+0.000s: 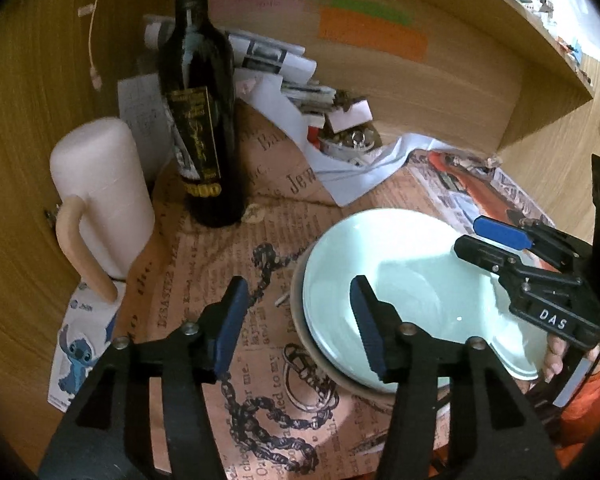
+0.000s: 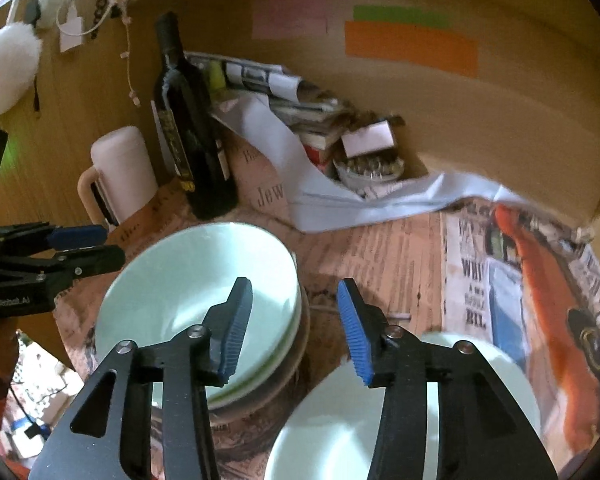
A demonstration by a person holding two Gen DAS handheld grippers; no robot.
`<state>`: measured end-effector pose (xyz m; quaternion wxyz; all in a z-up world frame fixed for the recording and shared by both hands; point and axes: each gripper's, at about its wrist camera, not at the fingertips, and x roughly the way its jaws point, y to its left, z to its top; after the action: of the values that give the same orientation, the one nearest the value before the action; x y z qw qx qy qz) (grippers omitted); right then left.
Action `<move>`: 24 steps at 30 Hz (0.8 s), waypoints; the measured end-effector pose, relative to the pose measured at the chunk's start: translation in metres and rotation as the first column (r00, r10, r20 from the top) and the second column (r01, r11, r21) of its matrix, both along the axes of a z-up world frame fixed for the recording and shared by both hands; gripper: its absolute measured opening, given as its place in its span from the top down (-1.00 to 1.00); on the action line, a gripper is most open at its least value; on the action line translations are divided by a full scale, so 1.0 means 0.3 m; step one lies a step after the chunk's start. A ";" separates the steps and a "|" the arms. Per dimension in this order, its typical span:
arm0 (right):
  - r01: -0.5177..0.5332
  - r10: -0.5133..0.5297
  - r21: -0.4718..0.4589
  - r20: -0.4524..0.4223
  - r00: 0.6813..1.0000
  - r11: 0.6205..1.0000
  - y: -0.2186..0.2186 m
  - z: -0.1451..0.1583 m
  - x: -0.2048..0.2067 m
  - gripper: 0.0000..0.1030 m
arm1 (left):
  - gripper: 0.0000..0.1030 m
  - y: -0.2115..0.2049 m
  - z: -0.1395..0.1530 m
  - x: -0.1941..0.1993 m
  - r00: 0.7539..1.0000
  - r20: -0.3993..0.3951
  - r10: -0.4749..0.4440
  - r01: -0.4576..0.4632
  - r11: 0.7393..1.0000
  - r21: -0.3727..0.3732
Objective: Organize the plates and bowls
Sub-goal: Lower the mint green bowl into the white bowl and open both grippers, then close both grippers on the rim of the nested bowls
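A stack of pale green bowls (image 1: 400, 272) (image 2: 180, 280) rests on a brownish plate (image 1: 300, 332) (image 2: 288, 380), on a table covered with printed newspaper. My left gripper (image 1: 300, 312) is open and straddles the stack's left rim: one finger stands over the top bowl, the other outside it. My right gripper (image 2: 294, 320) is also open and straddles the stack's right rim without pressing it; from the left wrist it shows at the bowl's far right (image 1: 470, 236). A separate white plate (image 2: 332, 420) lies under the right gripper, to the right of the stack.
A dark wine bottle (image 1: 198, 120) (image 2: 188, 128) and a pink mug (image 1: 100, 184) (image 2: 124, 168) stand behind the stack on the left. A heap of papers and a small tin (image 1: 352, 140) fill the back corner. Curved wooden walls (image 1: 460, 92) close in the back.
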<state>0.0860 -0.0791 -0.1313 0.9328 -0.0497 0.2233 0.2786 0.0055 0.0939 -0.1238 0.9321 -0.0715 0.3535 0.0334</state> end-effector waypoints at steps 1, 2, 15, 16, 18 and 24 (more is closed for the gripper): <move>0.000 0.000 0.008 -0.020 1.000 1.000 -0.005 -0.009 0.005 0.03 | -0.05 0.000 -0.011 0.001 1.000 -0.011 -0.002 0.002 1.000 -0.004; -0.002 0.002 0.014 -0.027 1.000 1.000 -0.008 -0.015 0.003 -0.01 | -0.05 -0.001 -0.025 0.004 1.000 -0.026 -0.007 0.007 1.000 -0.010; -0.064 0.078 0.079 -0.183 0.980 0.995 0.015 -0.066 0.043 -0.08 | -0.16 0.020 -0.115 0.026 0.994 -0.094 -0.056 0.040 0.987 -0.157; -0.065 0.079 0.078 -0.193 0.978 0.995 0.018 -0.071 0.047 -0.08 | -0.16 0.018 -0.118 0.029 0.994 -0.094 -0.060 0.044 0.985 -0.164; -0.077 0.096 0.091 -0.218 0.971 0.993 0.024 -0.081 0.055 -0.08 | -0.16 0.014 -0.124 0.034 0.993 -0.095 -0.069 0.051 0.983 -0.174; -0.092 0.105 0.072 -0.207 0.973 0.993 0.037 -0.083 0.035 -0.06 | 0.06 -0.001 -0.132 0.042 0.990 -0.094 -0.101 0.083 0.979 -0.185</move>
<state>0.0965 -0.0679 -0.1561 0.8901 -0.0022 0.3091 0.3350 0.0181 0.0936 -0.1632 0.9030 -0.1373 0.4054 -0.0383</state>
